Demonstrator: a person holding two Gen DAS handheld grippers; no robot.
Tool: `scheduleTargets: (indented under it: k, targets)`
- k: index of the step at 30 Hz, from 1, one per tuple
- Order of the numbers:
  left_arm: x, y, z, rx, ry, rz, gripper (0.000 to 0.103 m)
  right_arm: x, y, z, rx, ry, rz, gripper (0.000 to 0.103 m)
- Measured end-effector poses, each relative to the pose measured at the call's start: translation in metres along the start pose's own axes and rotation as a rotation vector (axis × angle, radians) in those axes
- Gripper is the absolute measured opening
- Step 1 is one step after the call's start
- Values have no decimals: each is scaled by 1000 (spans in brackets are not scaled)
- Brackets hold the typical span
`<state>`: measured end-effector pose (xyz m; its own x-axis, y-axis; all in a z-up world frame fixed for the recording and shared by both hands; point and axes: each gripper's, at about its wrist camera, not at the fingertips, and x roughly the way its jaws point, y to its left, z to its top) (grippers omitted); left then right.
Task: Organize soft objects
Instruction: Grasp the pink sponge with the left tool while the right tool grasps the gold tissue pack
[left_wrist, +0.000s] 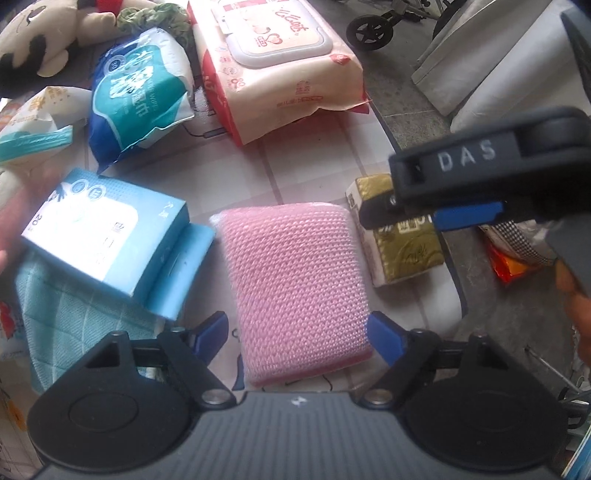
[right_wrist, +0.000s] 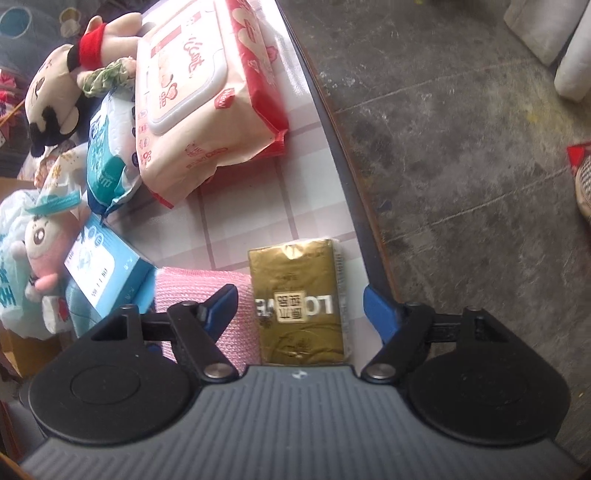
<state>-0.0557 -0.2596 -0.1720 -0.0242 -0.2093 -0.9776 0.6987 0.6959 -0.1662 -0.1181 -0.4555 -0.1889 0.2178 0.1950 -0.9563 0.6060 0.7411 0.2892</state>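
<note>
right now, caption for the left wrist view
Open left gripper straddles a pink sponge on the table, gold tissue pack beside it.

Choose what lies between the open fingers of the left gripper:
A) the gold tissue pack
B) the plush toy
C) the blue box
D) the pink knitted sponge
D: in the left wrist view the pink knitted sponge lies flat between the open left gripper, its pads clear of it.

Both views are evenly lit by soft daylight with faint shadows. Fisheye distortion bends and darkens the corners. Left-view edges are blurred.
</note>
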Motion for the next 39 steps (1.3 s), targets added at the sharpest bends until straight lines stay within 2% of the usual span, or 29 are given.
scheduleTargets:
  k: [8, 11, 12, 13, 20, 24, 28, 31, 34, 39]
  targets:
    - [5, -4, 11, -19, 1, 17, 86, 8, 7, 6, -60, 11, -15, 73]
    - [9, -6, 14, -20, 14, 27, 87, 10, 12, 5, -82, 16, -42, 64]
    - [9, -6, 15, -21, 16, 29, 87, 9, 14, 5, -98, 14, -52, 52]
    - [12, -7, 23, -24, 17, 30, 87, 9, 15, 5, -103, 16, -61, 52]
    - [26, -10, 29, -32, 34, 32, 90, 8, 8, 5, -84, 42, -46, 54]
    - [39, -11, 32, -37, 52, 44, 90, 10, 9, 3, -89, 45, -41, 59]
    - [44, -11, 37, -38, 37, 56, 91, 12, 13, 1, -104, 39, -52, 61]
    - [44, -10, 35, -34, 27, 62, 90, 12, 15, 1, -110, 39, -62, 60]
    - [43, -6, 37, -39, 15, 71, 86, 11, 15, 1, -112, 40, -80, 54]
    - [39, -5, 37, -50, 10, 57, 83, 8, 12, 0, -91, 32, -80, 51]
